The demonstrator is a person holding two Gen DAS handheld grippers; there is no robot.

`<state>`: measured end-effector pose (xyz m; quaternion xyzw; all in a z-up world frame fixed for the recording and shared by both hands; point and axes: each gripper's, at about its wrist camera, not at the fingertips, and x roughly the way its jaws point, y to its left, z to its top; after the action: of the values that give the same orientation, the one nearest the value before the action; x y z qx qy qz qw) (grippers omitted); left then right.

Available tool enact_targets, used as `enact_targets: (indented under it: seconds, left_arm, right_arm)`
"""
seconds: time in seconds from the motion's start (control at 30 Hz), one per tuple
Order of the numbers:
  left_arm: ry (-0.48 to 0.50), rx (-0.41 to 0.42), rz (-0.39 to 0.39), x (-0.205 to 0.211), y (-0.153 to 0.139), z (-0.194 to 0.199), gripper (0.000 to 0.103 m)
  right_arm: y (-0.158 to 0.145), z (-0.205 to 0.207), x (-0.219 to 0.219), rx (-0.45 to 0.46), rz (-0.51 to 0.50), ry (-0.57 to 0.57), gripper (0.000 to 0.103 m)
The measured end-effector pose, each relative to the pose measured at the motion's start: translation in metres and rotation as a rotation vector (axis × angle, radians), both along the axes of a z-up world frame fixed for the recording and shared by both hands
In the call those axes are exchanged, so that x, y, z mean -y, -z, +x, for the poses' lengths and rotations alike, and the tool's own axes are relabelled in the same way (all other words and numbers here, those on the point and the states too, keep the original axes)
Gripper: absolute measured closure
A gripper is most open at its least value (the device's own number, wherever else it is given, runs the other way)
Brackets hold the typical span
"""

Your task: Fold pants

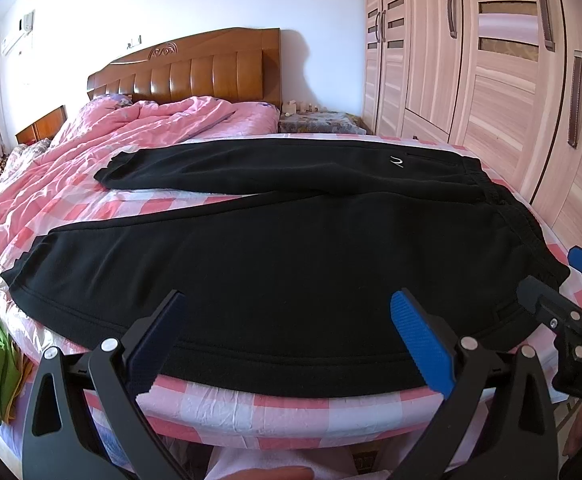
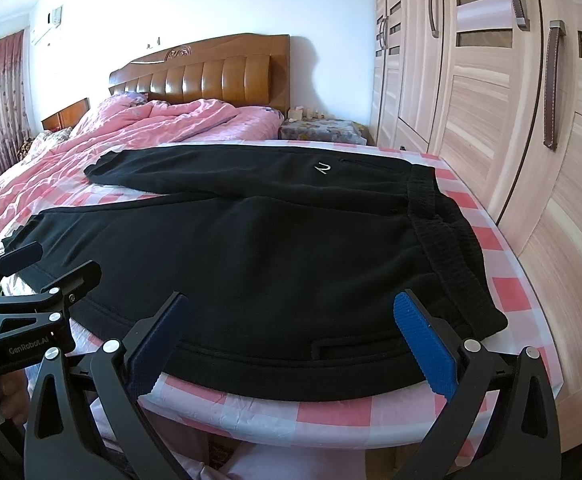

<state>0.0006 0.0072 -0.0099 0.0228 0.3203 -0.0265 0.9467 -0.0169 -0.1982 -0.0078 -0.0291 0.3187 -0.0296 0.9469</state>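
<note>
Two grippers, left (image 1: pixel 287 336) and right (image 2: pixel 291 338), level side by side at the bed (image 2: pixel 331 412) edge, jaws wide apart, holding nothing. Pants (image 2: pixel 271 260) spread flat on the bed, waistband rightward.

Pants (image 1: pixel 275 256) flat on bed (image 1: pixel 251 404) (near edge); quilt (image 1: pixel 91 148) behind, wardrobe (image 1: pixel 491 60) right.

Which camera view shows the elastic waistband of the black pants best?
The right wrist view: the waistband runs large and close there, its ribbing visible. In the left wrist view the same waistband lies further off toward the right edge, and its near end sits behind the right gripper.
</note>
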Motion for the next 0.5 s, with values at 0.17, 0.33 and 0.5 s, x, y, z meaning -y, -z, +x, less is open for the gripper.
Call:
enact_targets:
  seconds: [0.17, 0.33, 0.5]
  left_arm:
    - [-0.002, -0.001, -0.001, -0.002, 0.001, -0.001, 0.002]
    - [-0.007, -0.006, -0.02, -0.008, 0.004, -0.001, 0.002]
    - [0.04, -0.036, -0.08, -0.013, 0.006, -0.001, 0.002]
  right_arm:
    - [0.0, -0.001, 0.0, 0.004, -0.005, 0.002, 0.004]
    - [-0.001, -0.001, 0.002, 0.006, -0.004, 0.002, 0.004]
    - [-0.005, 0.004, 0.012, 0.014, -0.02, 0.001, 0.004]
